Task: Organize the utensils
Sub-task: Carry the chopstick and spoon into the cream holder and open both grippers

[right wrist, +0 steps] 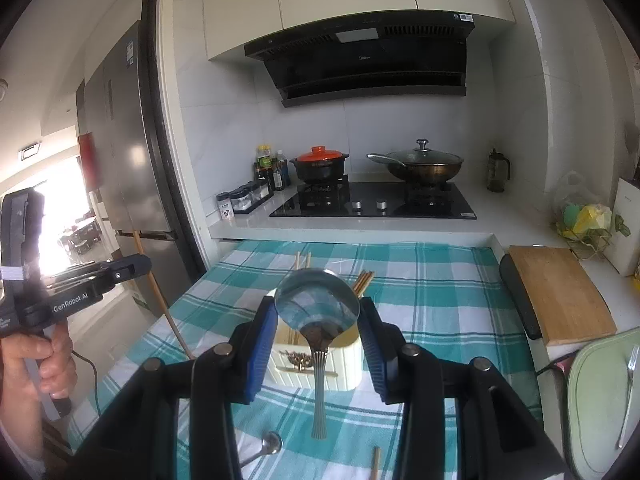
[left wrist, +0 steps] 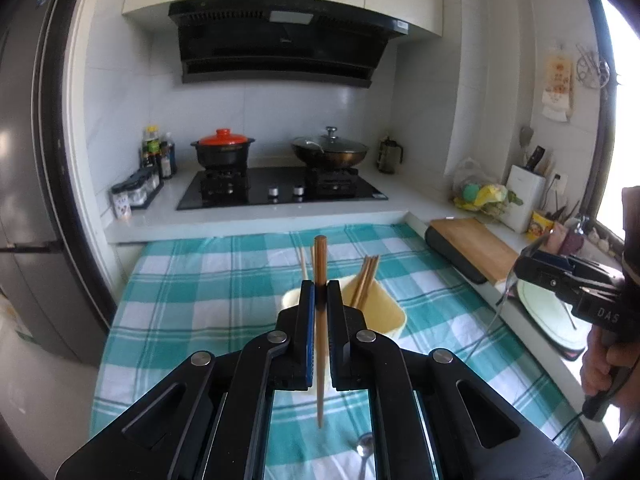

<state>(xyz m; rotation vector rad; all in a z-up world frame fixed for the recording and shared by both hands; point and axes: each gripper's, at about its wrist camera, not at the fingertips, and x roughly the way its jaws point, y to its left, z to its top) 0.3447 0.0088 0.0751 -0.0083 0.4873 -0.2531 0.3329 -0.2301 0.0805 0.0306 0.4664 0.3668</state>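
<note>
Wooden chopstick (left wrist: pixel 320 320) clamped upright between left claw (left wrist: pixel 320 292).

Both wrist views toward stove (left wrist: pixel 280 190)

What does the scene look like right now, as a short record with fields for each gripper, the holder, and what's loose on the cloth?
left gripper: shut on a wooden chopstick, held upright
right gripper: shut on a metal spoon, bowl end up, handle hanging down
utensil holder: cream, on the checked cloth, beyond both grippers; chopsticks already stand in it
loose on cloth: small spoon and another chopstick in the near part
side: a fork on a green board at right
</note>
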